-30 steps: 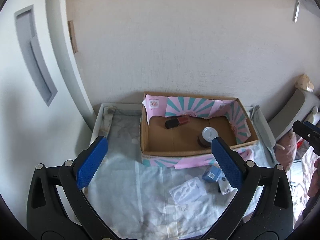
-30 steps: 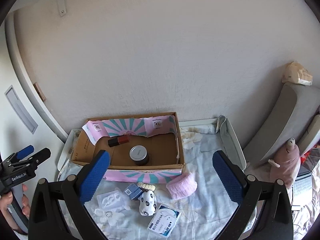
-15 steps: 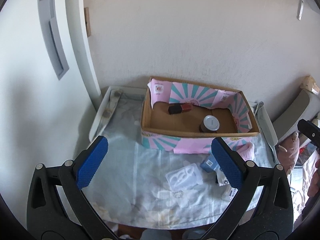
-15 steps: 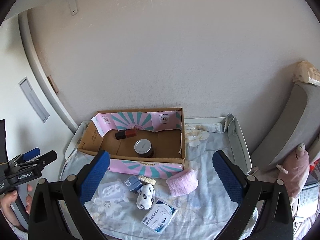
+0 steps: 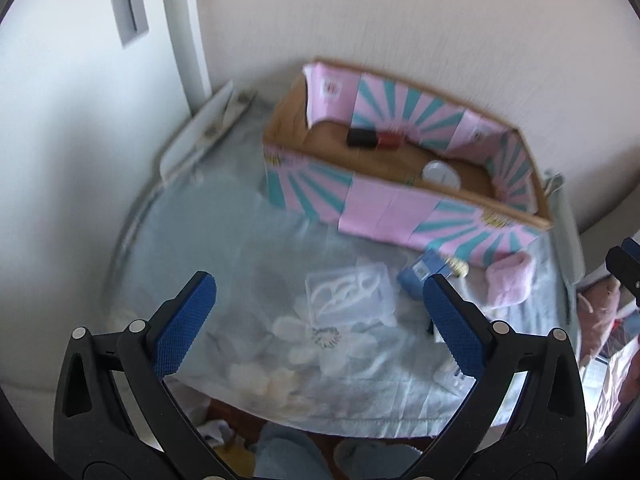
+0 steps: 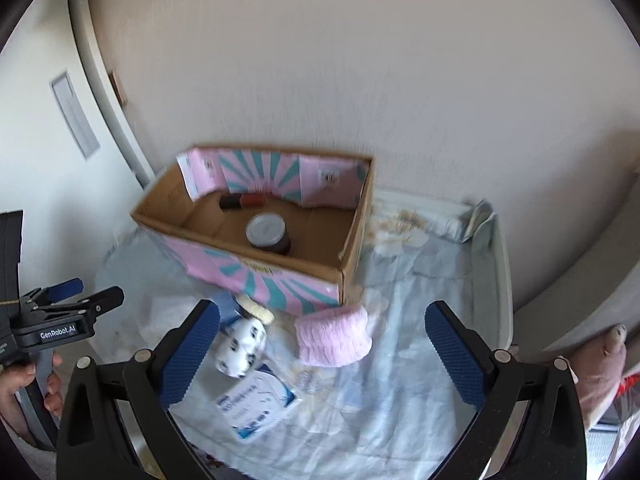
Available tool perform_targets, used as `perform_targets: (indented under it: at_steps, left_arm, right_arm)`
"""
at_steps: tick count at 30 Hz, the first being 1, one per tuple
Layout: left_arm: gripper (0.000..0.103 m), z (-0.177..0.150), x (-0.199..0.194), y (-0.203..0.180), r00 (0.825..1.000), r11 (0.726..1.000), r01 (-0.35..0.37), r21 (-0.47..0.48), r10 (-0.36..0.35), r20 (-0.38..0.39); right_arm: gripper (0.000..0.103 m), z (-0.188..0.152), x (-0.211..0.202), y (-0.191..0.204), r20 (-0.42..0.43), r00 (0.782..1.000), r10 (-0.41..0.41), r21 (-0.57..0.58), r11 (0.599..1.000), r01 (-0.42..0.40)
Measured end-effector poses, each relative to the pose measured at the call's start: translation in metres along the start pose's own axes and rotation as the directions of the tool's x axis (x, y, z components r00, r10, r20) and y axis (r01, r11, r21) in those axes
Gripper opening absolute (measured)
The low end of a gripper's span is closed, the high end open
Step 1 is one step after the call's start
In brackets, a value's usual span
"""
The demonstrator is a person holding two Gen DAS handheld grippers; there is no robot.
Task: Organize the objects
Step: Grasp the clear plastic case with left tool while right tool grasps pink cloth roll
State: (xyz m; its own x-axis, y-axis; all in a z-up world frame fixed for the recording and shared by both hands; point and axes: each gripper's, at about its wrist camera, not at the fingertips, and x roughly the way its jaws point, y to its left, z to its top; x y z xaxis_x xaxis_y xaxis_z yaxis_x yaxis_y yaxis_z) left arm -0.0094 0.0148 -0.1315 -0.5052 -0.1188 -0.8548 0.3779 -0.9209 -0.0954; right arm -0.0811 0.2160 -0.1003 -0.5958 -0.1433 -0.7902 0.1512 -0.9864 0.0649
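Observation:
A cardboard box with pink and teal paper stands against the wall. Inside are a grey-lidded jar and a black-and-red tube. In front on the flowered cloth lie a clear plastic tray, a small blue box, a pink fluffy roll, a white spotted pouch, a cream scrunchie and a white-and-blue packet. My left gripper is open above the cloth. My right gripper is open above the pink roll.
The table has a raised white rim and stands in a wall corner. A grey cushion and a pink soft toy are at the right. The table's front edge is close below me.
Both grippers have dropped and moved closer to the table; the box and loose items look larger. Both stay open. The views are blurred by motion.

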Motion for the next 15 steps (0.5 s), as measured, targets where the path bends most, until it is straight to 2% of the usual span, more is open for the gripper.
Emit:
perform_targets:
  at_steps: [6,15]
  left_arm:
    - [0.103,-0.024,0.047,-0.016,0.999,0.998,-0.037,-0.043,0.035,-0.034]
    - [0.103,-0.039,0.096,-0.028,0.994,0.993,-0.091,-0.075,0.085,-0.074]
  right_arm:
    - [0.102,-0.023,0.053,-0.003,-0.032,0.999,-0.011,-0.073,0.997,0.008]
    - [0.102,-0.035,0.092,-0.005,-0.045,0.999,0.017,-0.138,0.99,-0.023]
